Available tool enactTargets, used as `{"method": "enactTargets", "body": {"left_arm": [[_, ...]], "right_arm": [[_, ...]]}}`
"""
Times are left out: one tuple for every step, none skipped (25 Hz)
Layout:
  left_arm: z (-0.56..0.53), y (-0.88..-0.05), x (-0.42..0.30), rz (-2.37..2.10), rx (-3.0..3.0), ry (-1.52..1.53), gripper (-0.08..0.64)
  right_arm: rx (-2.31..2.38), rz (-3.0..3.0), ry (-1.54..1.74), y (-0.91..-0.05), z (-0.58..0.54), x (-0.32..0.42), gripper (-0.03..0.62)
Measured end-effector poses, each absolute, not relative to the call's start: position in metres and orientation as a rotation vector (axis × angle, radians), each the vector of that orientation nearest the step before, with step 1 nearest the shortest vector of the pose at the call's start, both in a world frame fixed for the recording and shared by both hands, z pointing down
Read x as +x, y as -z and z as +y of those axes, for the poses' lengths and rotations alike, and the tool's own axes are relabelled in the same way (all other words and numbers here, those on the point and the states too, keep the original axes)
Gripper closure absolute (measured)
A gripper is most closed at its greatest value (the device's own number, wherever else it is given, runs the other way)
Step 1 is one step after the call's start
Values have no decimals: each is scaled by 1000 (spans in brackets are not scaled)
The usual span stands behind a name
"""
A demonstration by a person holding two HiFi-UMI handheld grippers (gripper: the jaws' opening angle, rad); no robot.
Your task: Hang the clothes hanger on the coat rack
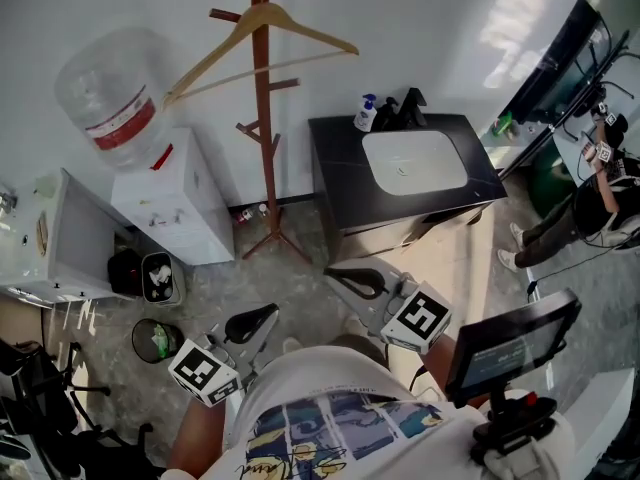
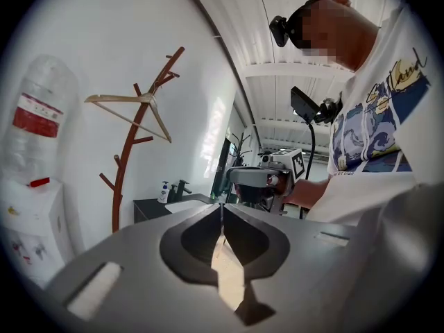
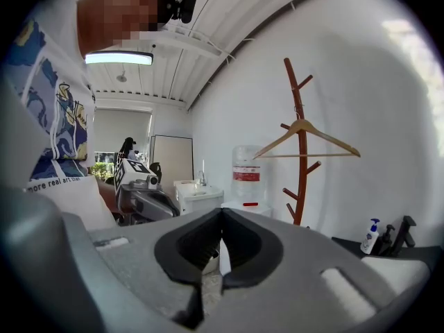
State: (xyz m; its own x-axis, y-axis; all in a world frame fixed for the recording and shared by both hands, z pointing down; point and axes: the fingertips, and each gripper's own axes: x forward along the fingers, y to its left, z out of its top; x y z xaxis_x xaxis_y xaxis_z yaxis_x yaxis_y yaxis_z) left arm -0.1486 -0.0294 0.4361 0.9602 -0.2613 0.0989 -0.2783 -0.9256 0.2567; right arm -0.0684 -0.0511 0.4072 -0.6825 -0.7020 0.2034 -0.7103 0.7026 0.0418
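Observation:
A light wooden clothes hanger (image 1: 262, 26) hangs by its hook from the top of the brown coat rack (image 1: 265, 138) against the white wall. Neither gripper touches it. My left gripper (image 1: 252, 320) and right gripper (image 1: 355, 283) are both low and close to my body, well short of the rack. Both are shut with nothing between their jaws. In the left gripper view the closed gripper (image 2: 221, 207) points past the rack (image 2: 128, 165) and hanger (image 2: 132, 113). The right gripper view shows its closed gripper (image 3: 221, 212) below the hanger (image 3: 305, 139) on the rack (image 3: 300, 165).
A water dispenser (image 1: 165, 198) with a big bottle stands left of the rack. A black sink counter (image 1: 410, 163) is on its right. Small bins (image 1: 158, 276) sit on the floor at the left. Another person (image 1: 600, 198) is at the far right.

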Motion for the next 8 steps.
{"method": "enactTargets", "body": {"left_arm": [[-28,-437,-150,-394,2840,-90,546],[-26,-439,-150,-387,2839,-89,546],[-24,-440,-149,-380,2837,-88,546],[-23,-441,-148,-375,2836,-87,546],[-23,-442,-148,-373,2837,-87,546],[-24,-442,-149,-373,2838,-87,546],[-25,-441,-150,-374,2840,-88,546],[-27,-441,-150,-375,2843,-90,546]], "right_arm": [[1135,-2705,-55,-407,-50,-70,592],[1131,-2705,-52,-405,-47,-73,592],[1127,-2705,-52,-403,-45,-75,592],[1124,-2704,-52,-402,-44,-76,592],[1123,-2703,-53,-402,-44,-77,592],[1123,-2704,-53,-403,-45,-77,592],[1122,-2704,-52,-403,-45,-78,592],[1122,-2705,-50,-404,-46,-79,592]]}}
